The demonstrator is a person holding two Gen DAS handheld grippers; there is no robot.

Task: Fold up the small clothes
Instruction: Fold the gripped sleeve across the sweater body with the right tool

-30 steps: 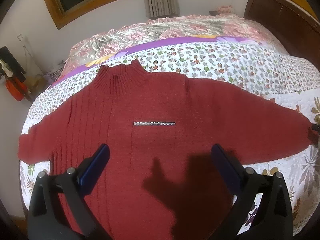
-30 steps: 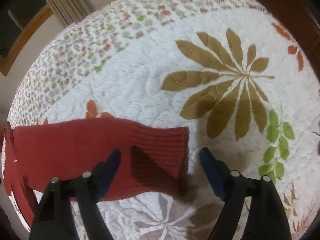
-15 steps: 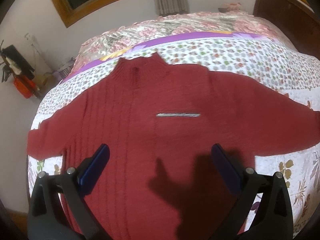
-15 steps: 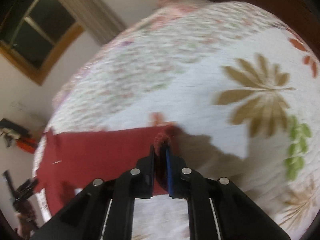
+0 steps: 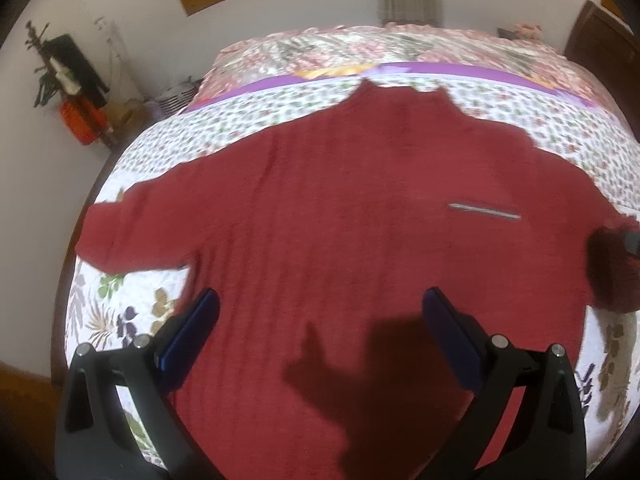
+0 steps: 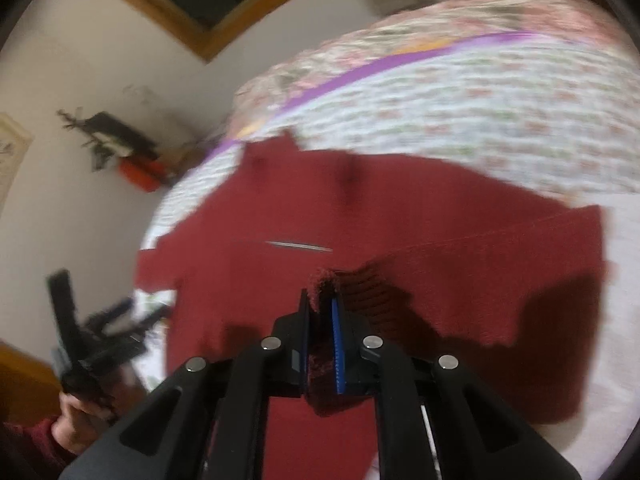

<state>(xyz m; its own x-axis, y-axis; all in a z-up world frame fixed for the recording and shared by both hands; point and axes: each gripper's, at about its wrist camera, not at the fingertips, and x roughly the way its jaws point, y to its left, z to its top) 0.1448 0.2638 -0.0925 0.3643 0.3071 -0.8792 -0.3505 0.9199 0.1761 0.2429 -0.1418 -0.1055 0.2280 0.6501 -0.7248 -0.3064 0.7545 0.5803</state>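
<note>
Right hand-held gripper (image 6: 320,312) clamped on sweater (image 5: 360,208) cuff (image 6: 326,280), silver chest strip (image 6: 298,246) just ahead; left hand-held gripper (image 5: 320,320) wide.

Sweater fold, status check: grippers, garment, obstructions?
Left gripper open above sweater body. Right gripper shut on sleeve cuff, sleeve lifted over torso. Nothing in the way.

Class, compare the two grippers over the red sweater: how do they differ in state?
The left gripper is open and empty above the sweater; the right gripper is shut on the sleeve cuff, lifting it over the body. Both have black frames and blue-padded fingers.
</note>
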